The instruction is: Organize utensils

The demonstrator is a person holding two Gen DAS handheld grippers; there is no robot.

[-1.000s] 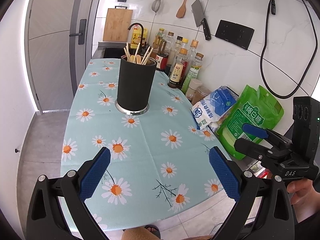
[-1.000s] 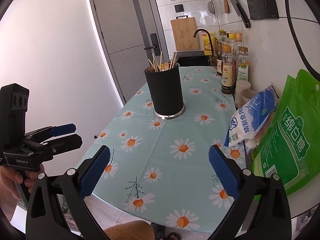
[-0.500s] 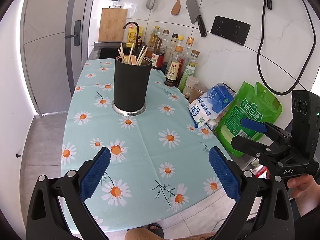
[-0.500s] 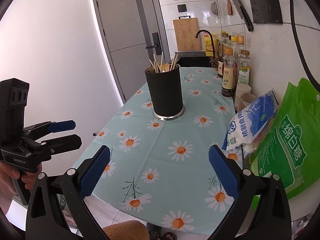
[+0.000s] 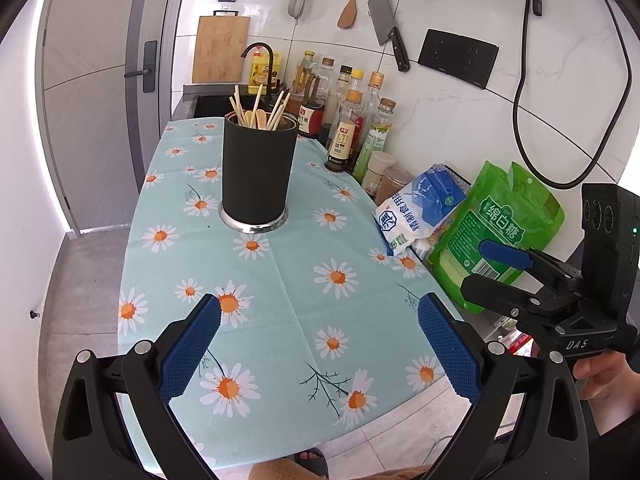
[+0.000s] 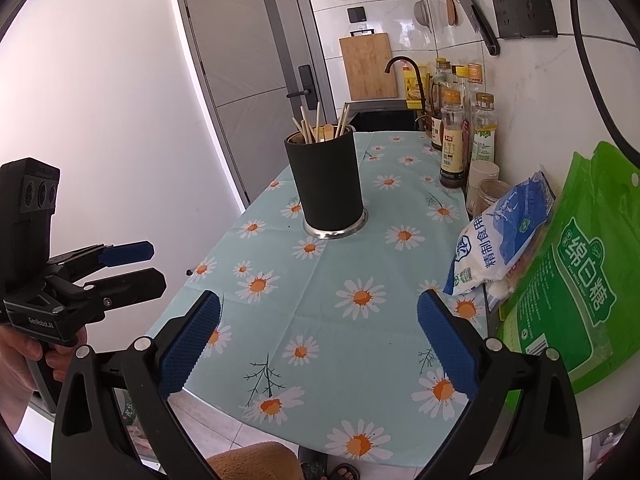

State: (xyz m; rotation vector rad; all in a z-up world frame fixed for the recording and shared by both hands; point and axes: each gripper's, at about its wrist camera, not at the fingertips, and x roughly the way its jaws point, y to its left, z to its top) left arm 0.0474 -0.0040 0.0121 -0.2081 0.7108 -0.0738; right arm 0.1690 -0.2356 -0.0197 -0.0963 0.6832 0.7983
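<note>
Standing at 12 o'clock on the worktop (image 5: 280, 280), the black cylindrical utensil holder (image 5: 258, 176) keeps thin wooden chopsticks (image 5: 240, 110), probably light, stiff and slippery; they are best pinched near their upper ends. Both the left hand-held gripper (image 5: 320, 344) and the right hand-held gripper (image 6: 318, 344) are wide open and empty.

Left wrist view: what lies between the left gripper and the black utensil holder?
Nothing but bare daisy tablecloth lies between the open left gripper and the utensil holder; the right wrist view agrees.

we cannot see how deep the chopsticks (image 5: 239, 106) reach inside the black holder (image 5: 258, 172); the green bag (image 6: 576, 280) runs past the frame's right edge.
</note>
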